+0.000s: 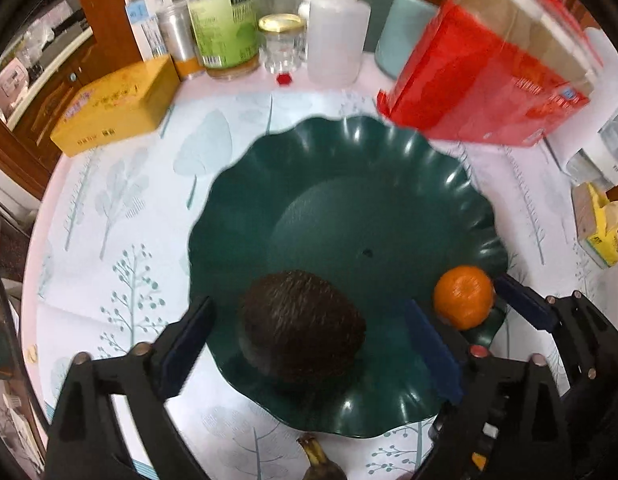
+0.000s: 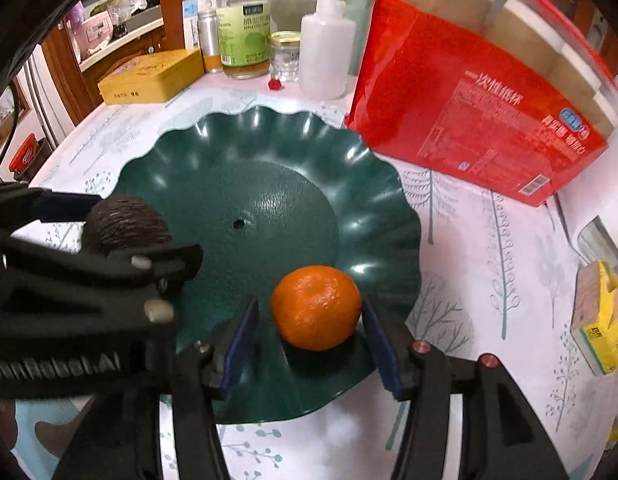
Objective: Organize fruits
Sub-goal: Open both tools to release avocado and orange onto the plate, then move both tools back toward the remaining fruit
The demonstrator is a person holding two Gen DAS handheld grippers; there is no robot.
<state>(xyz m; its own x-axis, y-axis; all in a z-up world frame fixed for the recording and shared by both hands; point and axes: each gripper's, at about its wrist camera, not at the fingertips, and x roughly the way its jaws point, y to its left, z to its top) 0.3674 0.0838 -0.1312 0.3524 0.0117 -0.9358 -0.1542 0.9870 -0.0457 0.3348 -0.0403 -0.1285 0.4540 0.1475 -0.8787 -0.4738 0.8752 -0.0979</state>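
Observation:
A dark green scalloped plate [image 1: 349, 152] [image 2: 229, 140] sits on the tree-print tablecloth. On it lies a dark brown rough-skinned fruit [image 1: 301, 324] [image 2: 125, 220]. My left gripper [image 1: 307, 308] straddles this fruit, open wide, with a gap on both sides. An orange [image 2: 315, 306] [image 1: 463, 296] rests near the plate's rim. Around it my right gripper [image 2: 309, 304] stands open: the left pad [image 2: 241, 344] is clear of the peel and the right pad [image 2: 379, 344] is close against it. Another fruit's stalk end [image 1: 315, 456] shows at the bottom of the left wrist view.
A red packet of paper cups [image 1: 481, 80] [image 2: 469, 112] leans just behind the plate on the right. A yellow tin [image 1: 117, 108], bottles and a small jar [image 1: 281, 44] line the back. A yellow tissue box [image 2: 601, 320] stands at the right edge.

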